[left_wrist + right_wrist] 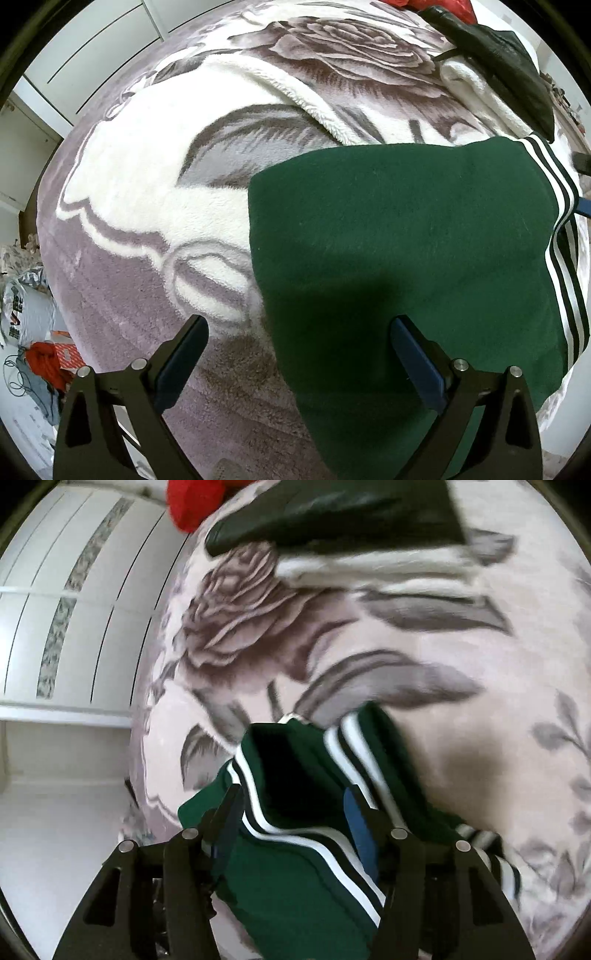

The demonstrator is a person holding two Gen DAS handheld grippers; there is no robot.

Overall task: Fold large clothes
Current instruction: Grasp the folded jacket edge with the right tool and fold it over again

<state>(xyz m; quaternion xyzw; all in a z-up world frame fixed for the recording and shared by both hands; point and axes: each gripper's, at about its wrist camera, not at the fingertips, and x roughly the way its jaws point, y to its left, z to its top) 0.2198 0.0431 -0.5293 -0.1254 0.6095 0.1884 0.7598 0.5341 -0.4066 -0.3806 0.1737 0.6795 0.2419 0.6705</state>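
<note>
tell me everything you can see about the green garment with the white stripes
The green garment is dark green, soft and fleecy-looking, with white stripes edged in black along one side. It lies folded and mostly flat on the floral blanket. The left tongs are open above its near edge, gripping nothing. In the right wrist view, a bunched striped part sits between the right tongs, whose jaws look partly closed around it; a firm grip is unclear.

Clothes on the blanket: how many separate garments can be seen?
3: a green striped garment nearest the grippers, a white fleece garment farther back, and a black leather garment lying on it. Others may be hidden beyond the frame.
</note>
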